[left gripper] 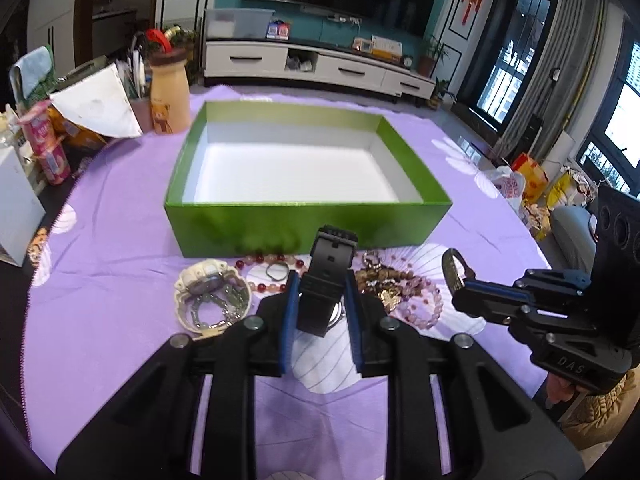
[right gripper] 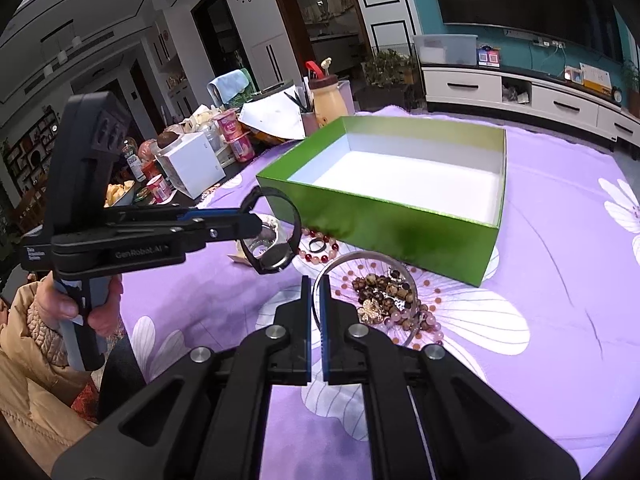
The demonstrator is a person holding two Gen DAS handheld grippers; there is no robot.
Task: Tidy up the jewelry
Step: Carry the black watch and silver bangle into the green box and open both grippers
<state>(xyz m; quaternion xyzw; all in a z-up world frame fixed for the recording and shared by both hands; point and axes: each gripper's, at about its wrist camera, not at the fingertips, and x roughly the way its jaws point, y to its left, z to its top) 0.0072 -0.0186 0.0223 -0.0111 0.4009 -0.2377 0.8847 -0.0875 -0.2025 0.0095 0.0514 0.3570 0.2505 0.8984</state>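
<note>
My left gripper (left gripper: 322,280) is shut on the strap of a black watch (left gripper: 332,260), held a little above the purple cloth, just in front of the green box (left gripper: 308,220). In the right wrist view this watch (right gripper: 276,258) hangs from the left gripper (right gripper: 252,222) with its face down. My right gripper (right gripper: 316,284) is shut on a thin metal bangle (right gripper: 362,254), which is seen as a dark band (left gripper: 452,270) at the right gripper (left gripper: 460,294) in the left wrist view. The open box (right gripper: 384,216) has a bare white inside.
On the cloth before the box lie a cream watch (left gripper: 208,284), red beads (left gripper: 260,260), a small ring (left gripper: 277,270) and a heap of bead bracelets (right gripper: 384,292). A bear-shaped bottle (left gripper: 170,92), cartons and a white box (right gripper: 192,164) crowd the table's left. A hand (right gripper: 64,308) holds the left grip.
</note>
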